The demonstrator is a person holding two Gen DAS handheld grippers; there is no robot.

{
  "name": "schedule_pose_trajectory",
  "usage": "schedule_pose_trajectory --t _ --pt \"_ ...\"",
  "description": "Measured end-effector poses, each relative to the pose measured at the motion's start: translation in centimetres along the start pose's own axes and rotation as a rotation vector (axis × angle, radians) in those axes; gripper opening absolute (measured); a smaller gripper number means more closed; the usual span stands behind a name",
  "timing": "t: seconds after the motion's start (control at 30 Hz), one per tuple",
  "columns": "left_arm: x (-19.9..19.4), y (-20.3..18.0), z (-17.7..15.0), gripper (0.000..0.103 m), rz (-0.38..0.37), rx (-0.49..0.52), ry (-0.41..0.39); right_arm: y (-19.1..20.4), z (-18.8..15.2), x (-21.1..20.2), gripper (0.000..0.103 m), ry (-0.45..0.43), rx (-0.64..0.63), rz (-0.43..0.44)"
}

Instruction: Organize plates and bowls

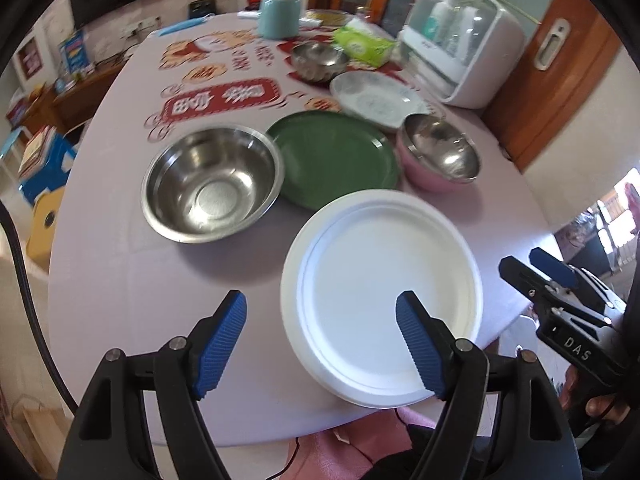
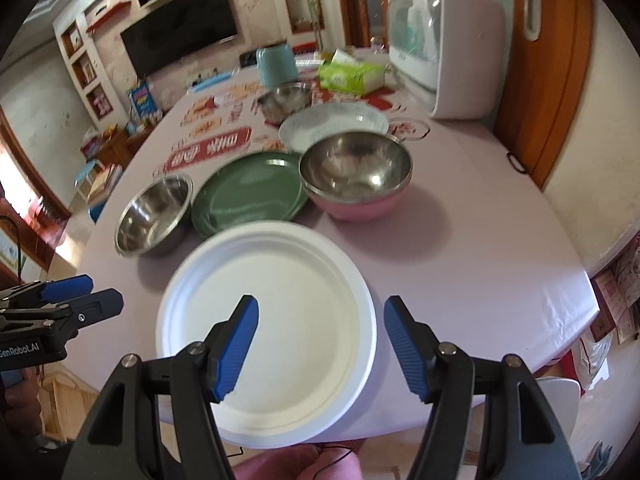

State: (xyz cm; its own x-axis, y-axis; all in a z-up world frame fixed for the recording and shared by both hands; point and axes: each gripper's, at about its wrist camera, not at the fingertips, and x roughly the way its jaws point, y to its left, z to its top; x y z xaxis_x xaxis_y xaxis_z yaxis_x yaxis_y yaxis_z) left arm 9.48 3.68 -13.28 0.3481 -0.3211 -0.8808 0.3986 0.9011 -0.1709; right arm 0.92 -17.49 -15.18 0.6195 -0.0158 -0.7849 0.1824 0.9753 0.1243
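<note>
A white plate lies at the table's near edge. Behind it lie a green plate, a large steel bowl, a pink bowl with steel inside, a patterned white plate and a small steel bowl. My left gripper is open above the near edge, its right finger over the white plate. My right gripper is open over the white plate's right rim. Both hold nothing.
At the table's far end stand a teal canister, a green tissue pack and a white dish cabinet. The right gripper shows at the right of the left wrist view; the left one at the left of the right wrist view.
</note>
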Motion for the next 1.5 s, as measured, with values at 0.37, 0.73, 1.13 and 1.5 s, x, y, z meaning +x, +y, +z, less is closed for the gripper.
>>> schedule_pose_trajectory --t 0.37,0.73,1.13,1.5 --pt "-1.6 -1.9 2.1 0.079 -0.017 0.045 -0.026 -1.0 -0.1 -2.1 0.065 -0.032 0.038 0.045" --pt "-0.4 -5.1 4.6 0.079 0.046 -0.037 -0.005 -5.2 4.3 -0.6 0.065 -0.024 0.000 0.129" --pt "1.9 -9.5 7.8 0.079 0.133 -0.167 -0.007 -10.4 9.6 1.9 0.065 -0.007 -0.131 0.228" --pt "4.2 -12.1 11.7 0.079 0.228 -0.225 -0.001 -14.2 14.6 4.6 0.065 -0.014 -0.221 0.288"
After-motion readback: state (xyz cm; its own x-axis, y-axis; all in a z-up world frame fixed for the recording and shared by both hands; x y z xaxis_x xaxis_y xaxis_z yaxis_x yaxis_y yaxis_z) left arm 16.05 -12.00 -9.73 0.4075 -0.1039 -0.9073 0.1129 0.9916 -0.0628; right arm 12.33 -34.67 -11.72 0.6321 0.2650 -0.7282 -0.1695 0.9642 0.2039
